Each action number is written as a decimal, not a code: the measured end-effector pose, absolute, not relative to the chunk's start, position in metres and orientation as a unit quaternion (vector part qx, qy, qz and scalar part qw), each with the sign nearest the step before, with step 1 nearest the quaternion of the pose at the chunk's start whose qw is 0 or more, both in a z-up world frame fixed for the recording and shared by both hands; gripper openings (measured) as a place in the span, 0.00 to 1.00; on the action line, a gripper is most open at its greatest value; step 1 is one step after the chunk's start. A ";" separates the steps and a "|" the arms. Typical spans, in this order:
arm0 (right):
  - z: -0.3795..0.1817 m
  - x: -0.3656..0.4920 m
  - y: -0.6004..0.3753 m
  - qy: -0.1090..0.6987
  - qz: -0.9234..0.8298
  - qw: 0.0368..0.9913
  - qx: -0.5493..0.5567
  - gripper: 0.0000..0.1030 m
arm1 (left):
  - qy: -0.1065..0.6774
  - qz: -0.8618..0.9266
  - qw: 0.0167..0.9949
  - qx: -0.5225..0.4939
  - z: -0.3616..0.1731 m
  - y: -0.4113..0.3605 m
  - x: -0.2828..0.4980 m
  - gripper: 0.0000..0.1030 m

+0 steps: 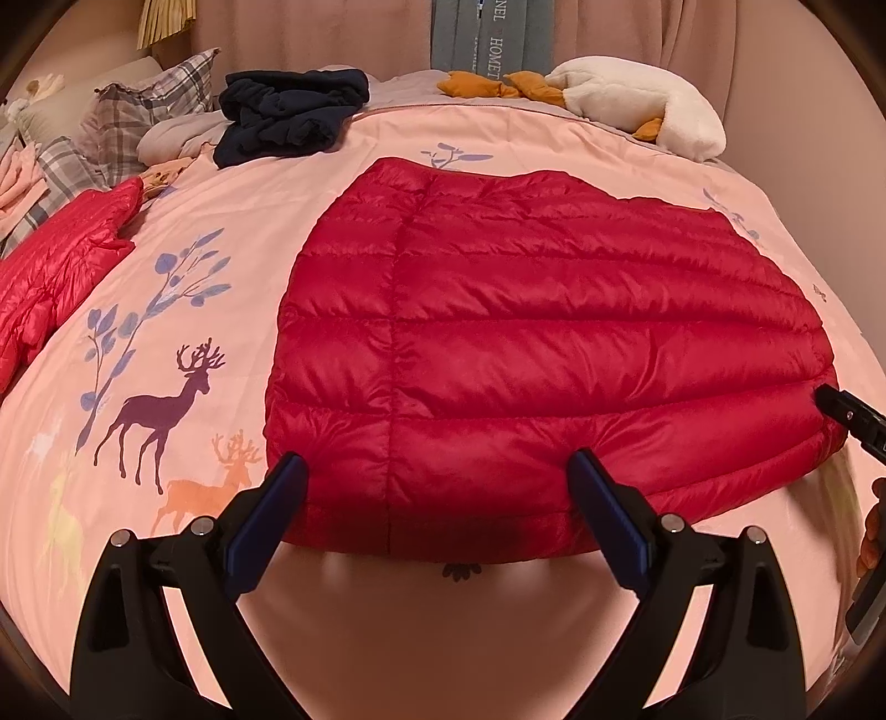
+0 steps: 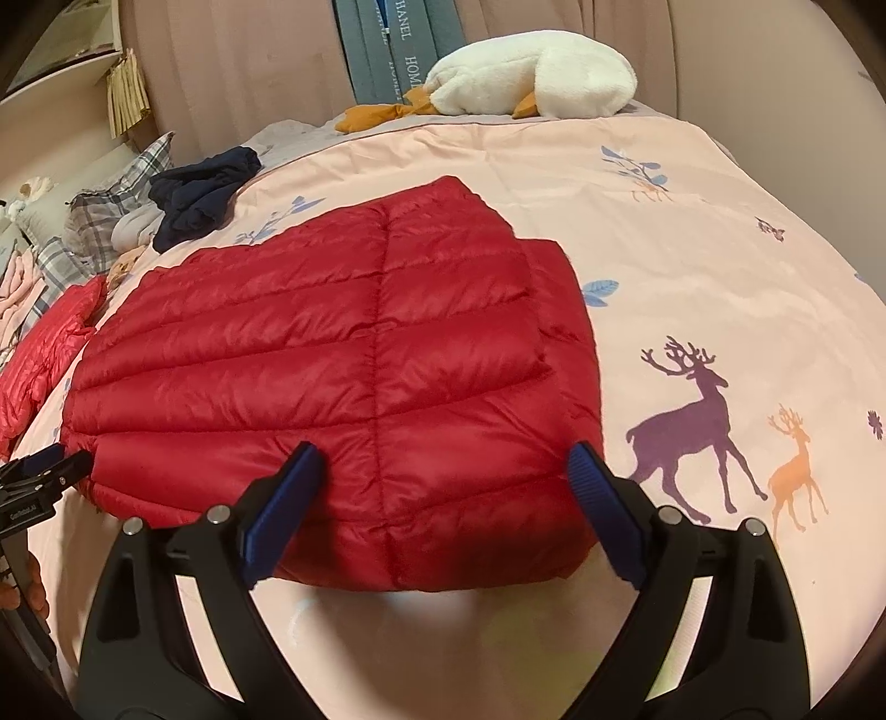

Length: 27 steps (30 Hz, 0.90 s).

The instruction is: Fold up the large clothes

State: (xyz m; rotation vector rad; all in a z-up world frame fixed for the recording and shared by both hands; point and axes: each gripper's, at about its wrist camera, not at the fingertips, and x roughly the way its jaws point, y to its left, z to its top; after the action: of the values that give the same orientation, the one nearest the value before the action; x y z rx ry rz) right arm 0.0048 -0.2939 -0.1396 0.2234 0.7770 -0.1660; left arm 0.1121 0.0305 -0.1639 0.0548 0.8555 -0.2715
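In the left wrist view the left gripper has its two blue-padded fingers spread wide, low in the frame, over the near hem of a red quilted down jacket. Nothing sits between the pads; whether their tips touch the fabric is hard to judge from this angle. In the right wrist view the right gripper is likewise spread wide over the near edge of the same jacket, its right finger at the jacket's right corner. Neither pair is pinching cloth.

The jacket lies folded into a compact, roughly rectangular block at the centre of both views, flat on a pink duvet printed with purple and orange deer and blue sprigs. At the right edge of the left view the tip of the right gripper is just beside the jacket's right corner; at the left edge of the right view the left gripper is near its left corner, with fingers of a hand below.

At the left edge lies a second red down garment. Toward the upper left are a dark navy garment in a heap and plaid pillows. A white plush goose with orange feet rests at the top, before grey-blue cushions and a pale curtain.
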 end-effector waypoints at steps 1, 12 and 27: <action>-0.140 0.004 -0.296 0.379 -0.083 0.915 0.111 0.90 | 0.414 -0.131 0.900 0.026 -0.164 0.031 0.112 0.93; -0.145 0.002 -0.306 0.383 -0.090 0.910 0.131 0.90 | 0.422 -0.121 0.898 0.023 -0.168 0.041 0.114 0.93; -0.145 0.002 -0.307 0.383 -0.094 0.909 0.132 0.90 | 0.429 -0.112 0.896 0.014 -0.173 0.050 0.116 0.93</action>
State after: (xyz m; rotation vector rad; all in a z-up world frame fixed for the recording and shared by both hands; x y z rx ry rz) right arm 0.0023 -0.3070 -0.1452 0.2720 0.7905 -0.1930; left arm 0.1164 0.0500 -0.1731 0.0295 0.8882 -0.2329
